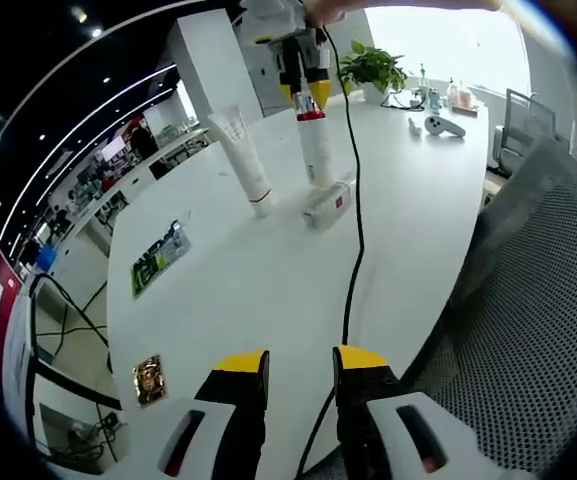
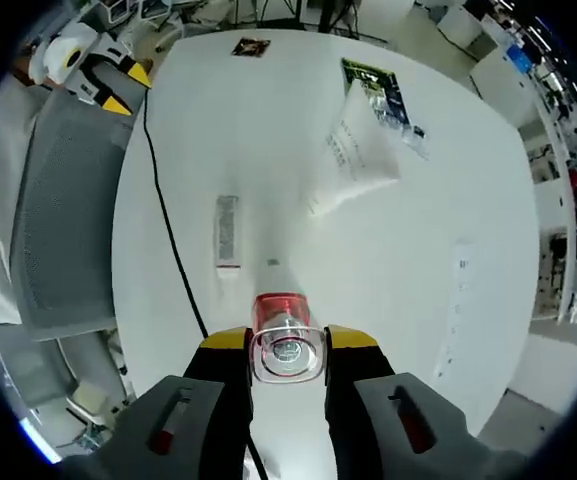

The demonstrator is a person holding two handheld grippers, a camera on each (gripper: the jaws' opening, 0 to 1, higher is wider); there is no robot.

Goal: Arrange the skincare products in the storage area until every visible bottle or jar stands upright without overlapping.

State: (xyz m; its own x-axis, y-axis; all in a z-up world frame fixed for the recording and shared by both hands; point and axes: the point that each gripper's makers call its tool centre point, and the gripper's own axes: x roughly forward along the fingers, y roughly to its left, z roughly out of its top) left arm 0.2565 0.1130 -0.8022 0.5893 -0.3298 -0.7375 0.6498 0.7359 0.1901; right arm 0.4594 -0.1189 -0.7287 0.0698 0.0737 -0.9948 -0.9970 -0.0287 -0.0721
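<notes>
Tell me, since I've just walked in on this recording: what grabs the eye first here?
The right gripper, shut on a red-capped bottle held upright on the white table. Beside it a white tube stands on its red cap, and a smaller bottle lies on its side against the held one's base. The left gripper hangs open over the near edge.

1 tube (image 1: 244,158) upright on table (image 1: 268,290), small bottle (image 1: 327,203) flat just beside.

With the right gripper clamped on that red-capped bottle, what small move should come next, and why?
Probably open the right gripper and lift clear: the red-capped bottle it holds already looks upright on the table, apart from the standing tube. The small bottle lying beside it needs standing up next.
</notes>
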